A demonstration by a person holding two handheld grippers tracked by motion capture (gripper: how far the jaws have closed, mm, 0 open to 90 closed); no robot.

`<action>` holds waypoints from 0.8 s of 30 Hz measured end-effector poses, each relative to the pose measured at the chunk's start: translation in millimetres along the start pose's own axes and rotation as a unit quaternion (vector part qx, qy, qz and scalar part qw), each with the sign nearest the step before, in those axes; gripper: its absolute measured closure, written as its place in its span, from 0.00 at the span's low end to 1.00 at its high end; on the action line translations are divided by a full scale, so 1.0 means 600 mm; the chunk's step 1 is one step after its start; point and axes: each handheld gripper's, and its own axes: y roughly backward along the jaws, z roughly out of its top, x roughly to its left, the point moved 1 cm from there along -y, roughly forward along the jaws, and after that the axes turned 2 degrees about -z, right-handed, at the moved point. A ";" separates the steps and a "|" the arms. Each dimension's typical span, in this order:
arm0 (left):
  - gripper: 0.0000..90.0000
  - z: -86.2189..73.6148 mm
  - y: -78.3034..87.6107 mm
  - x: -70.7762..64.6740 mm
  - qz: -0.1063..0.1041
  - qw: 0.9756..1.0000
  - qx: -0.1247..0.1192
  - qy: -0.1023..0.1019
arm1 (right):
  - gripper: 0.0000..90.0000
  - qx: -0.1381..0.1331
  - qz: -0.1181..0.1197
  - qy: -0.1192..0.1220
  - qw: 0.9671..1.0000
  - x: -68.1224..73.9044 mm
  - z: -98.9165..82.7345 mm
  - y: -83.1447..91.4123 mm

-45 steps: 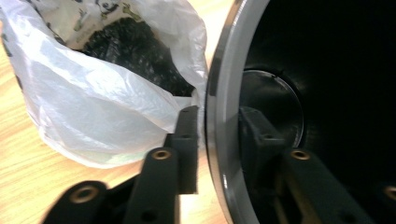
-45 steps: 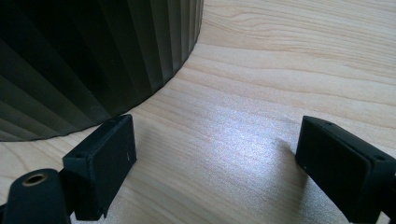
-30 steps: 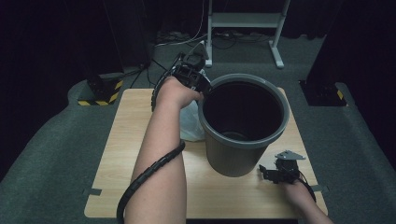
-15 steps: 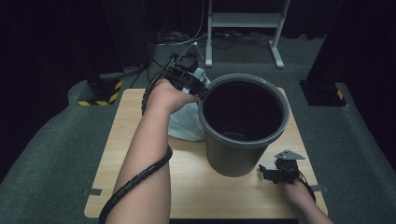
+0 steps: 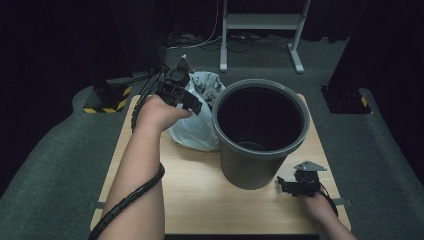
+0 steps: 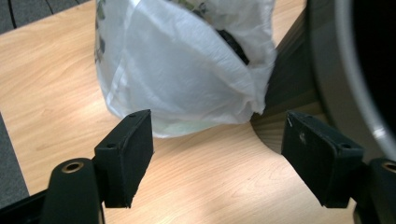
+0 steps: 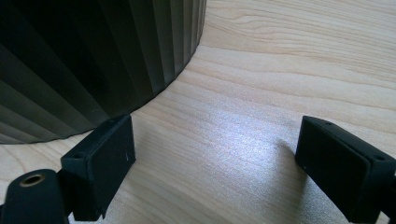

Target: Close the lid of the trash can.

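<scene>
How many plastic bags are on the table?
1. The white plastic bag stands on the table, left of the grey bin and close against its side. Whether another bag lies inside the dark bin cannot be told.

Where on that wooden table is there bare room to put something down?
Free: the near-left wood between the forearm and grey ribbed plastic bin. Crowded: the far side, where the white plastic bag touches the bin.

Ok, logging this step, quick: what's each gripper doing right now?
Left gripper: open, jaws just widened, nothing between them; white plastic bag just ahead.
Right gripper: open, empty, beside the grey bin.
</scene>
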 end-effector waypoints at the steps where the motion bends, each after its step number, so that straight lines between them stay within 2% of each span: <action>1: 0.28 -0.004 -0.002 0.004 0.000 1.000 0.002 0.002 | 0.13 0.000 0.000 0.000 1.000 0.000 0.000 0.000; 9: 0.28 -0.034 -0.022 0.034 0.001 1.000 0.011 0.019 | 0.13 0.000 0.000 0.000 1.000 0.000 0.000 0.000; 16: 0.28 -0.056 -0.046 0.049 0.002 0.999 0.024 0.024 | 0.13 -0.001 0.001 0.001 1.000 0.000 0.000 0.000; 24: 0.29 -0.095 -0.095 0.066 -0.005 0.998 0.048 0.041 | 0.13 0.000 0.001 -0.001 1.000 0.000 0.000 0.000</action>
